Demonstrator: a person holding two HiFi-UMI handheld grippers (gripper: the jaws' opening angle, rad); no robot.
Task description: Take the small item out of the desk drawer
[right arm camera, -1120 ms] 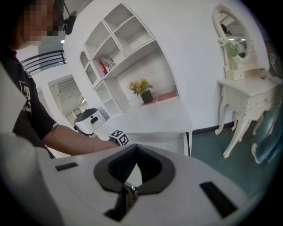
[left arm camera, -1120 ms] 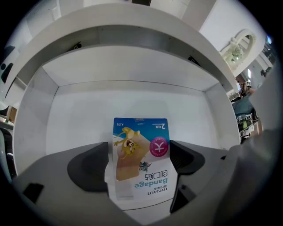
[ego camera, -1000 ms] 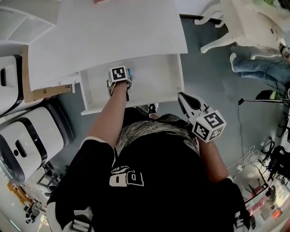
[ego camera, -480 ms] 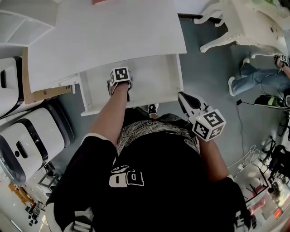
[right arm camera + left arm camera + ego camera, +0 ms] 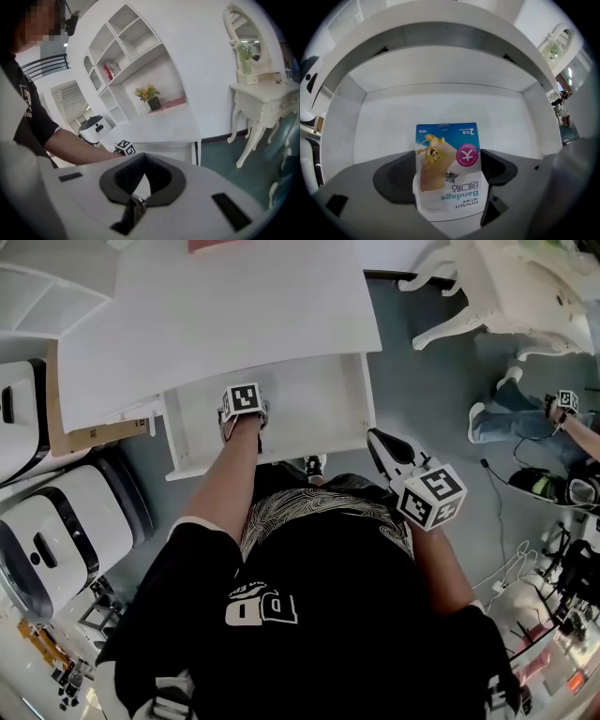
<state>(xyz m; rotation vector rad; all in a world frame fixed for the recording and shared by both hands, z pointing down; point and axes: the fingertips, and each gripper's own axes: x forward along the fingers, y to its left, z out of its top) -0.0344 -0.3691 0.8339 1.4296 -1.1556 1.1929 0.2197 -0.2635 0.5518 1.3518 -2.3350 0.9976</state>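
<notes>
The small item is a bandage packet (image 5: 446,154), blue and white with a pink round sticker. My left gripper (image 5: 449,172) is shut on it, holding it upright just above the floor of the open white drawer (image 5: 393,126). From the head view, only the left gripper's marker cube (image 5: 242,400) shows, inside the drawer (image 5: 319,404) under the white desk top (image 5: 225,306), and the packet is hidden beneath it. My right gripper (image 5: 380,444) hangs off the drawer's front right corner, outside it; its jaws (image 5: 139,187) meet with nothing between them.
Two white rounded machines (image 5: 56,521) and a cardboard sheet (image 5: 84,432) stand left of the desk. An ornate white dressing table (image 5: 506,287) is at the far right. Another person (image 5: 553,418) holding a marked gripper sits on the grey floor at the right, among cables.
The left gripper has drawn slightly back toward the drawer's front, and the packet's blue edge no longer shows beside the cube. The person at the right has shifted. The right gripper stays put.
</notes>
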